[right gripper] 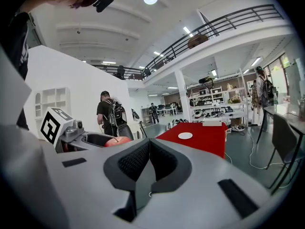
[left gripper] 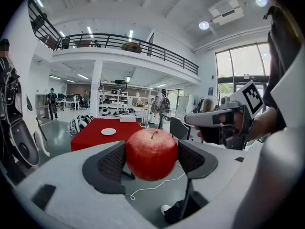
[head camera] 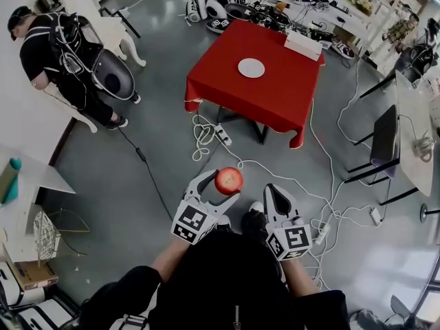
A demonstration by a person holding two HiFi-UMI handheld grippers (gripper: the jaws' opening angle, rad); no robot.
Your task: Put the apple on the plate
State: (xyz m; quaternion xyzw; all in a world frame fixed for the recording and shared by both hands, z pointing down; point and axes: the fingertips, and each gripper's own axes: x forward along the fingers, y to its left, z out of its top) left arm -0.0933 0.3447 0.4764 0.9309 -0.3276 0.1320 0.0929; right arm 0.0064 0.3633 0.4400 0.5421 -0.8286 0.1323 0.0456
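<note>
A red apple (head camera: 228,180) (left gripper: 151,154) sits between the pads of my left gripper (head camera: 223,184) (left gripper: 151,160), which is shut on it and held in the air above the floor. The apple (right gripper: 117,140) also shows in the right gripper view, low at the left. My right gripper (head camera: 273,196) (right gripper: 149,160) is beside the left one with its pads together and nothing between them. The white plate (head camera: 251,67) (left gripper: 108,131) (right gripper: 185,135) lies on the table with the red cloth (head camera: 275,91) (left gripper: 90,135) (right gripper: 209,135), well ahead of both grippers.
White cables (head camera: 206,133) and a power strip (head camera: 223,135) trail over the grey floor between me and the table. A person with a backpack (head camera: 58,53) stands at the far left. A black chair (head camera: 383,139) and white desks (head camera: 419,136) are at the right.
</note>
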